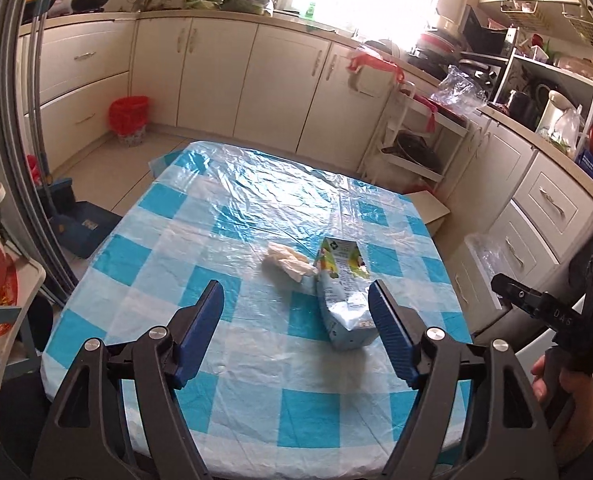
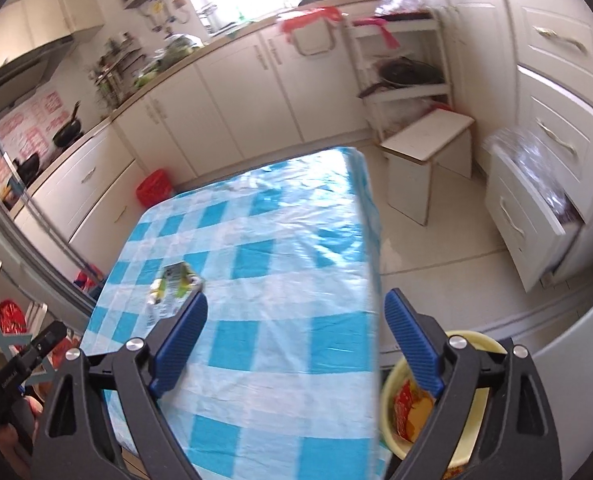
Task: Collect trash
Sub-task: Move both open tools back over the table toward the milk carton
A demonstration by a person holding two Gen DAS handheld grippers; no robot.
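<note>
A crushed light-blue drink carton (image 1: 344,292) lies on the blue-and-white checked table (image 1: 224,248), with a crumpled white tissue (image 1: 286,262) just left of its far end. My left gripper (image 1: 296,300) is open and empty, just above the table; the carton lies beside its right finger (image 1: 392,328). The carton also shows in the right wrist view (image 2: 172,290), past the left fingertip. My right gripper (image 2: 296,312) is open and empty above the table's right edge. Below it on the floor stands a yellow bin (image 2: 472,440) with a red-and-yellow wrapper (image 2: 410,414) inside.
A white stool (image 2: 428,160) stands on the floor beyond the table's right side, with an open white drawer (image 2: 524,208) further right. A red bin (image 1: 129,117) stands by the far cabinets. A blue dustpan (image 1: 84,224) lies left of the table. Cabinets surround the room.
</note>
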